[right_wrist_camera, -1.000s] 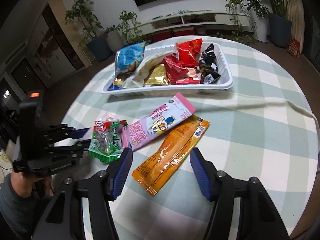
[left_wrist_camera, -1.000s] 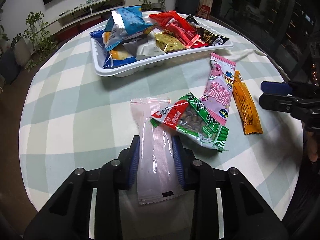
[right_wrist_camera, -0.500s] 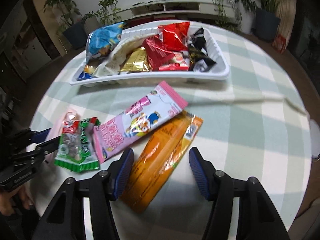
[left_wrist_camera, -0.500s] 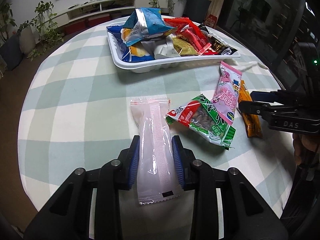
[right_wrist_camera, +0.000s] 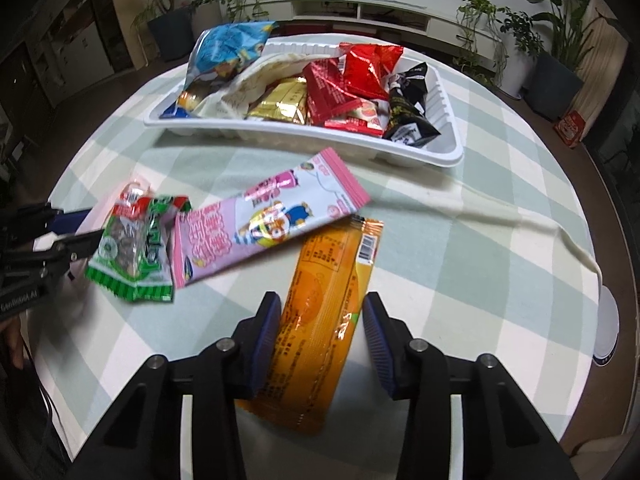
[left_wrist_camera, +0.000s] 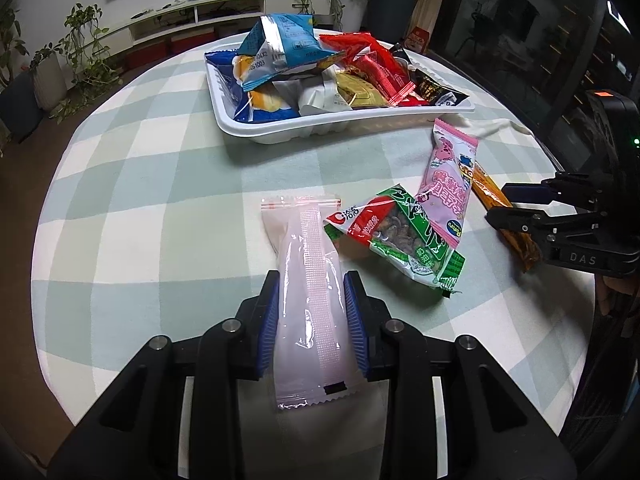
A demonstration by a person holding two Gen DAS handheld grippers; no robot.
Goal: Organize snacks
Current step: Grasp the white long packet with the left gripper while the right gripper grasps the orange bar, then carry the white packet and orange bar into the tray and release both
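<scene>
Left wrist view: left gripper (left_wrist_camera: 311, 312) clamped on a long pale-pink plastic sachet (left_wrist_camera: 308, 292), and the white plastic tray (left_wrist_camera: 344, 126) behind is already piled with wrapped snacks. Right wrist view: right gripper (right_wrist_camera: 322, 330) has just been closing round a long orange foil packet (right_wrist_camera: 320, 316), left pad touching, right pad with a sliver of gap. Left on the checked tablecloth (left_wrist_camera: 160, 200): both of those, a green nut packet (left_wrist_camera: 400, 236) and a pink cartoon stick packet (right_wrist_camera: 264, 216), so roughly two-thirds done.

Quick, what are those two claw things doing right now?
Left gripper: closed on the pale pink packet.
Right gripper: jaws just closing around the orange packet; a gap still shows on one side.
</scene>
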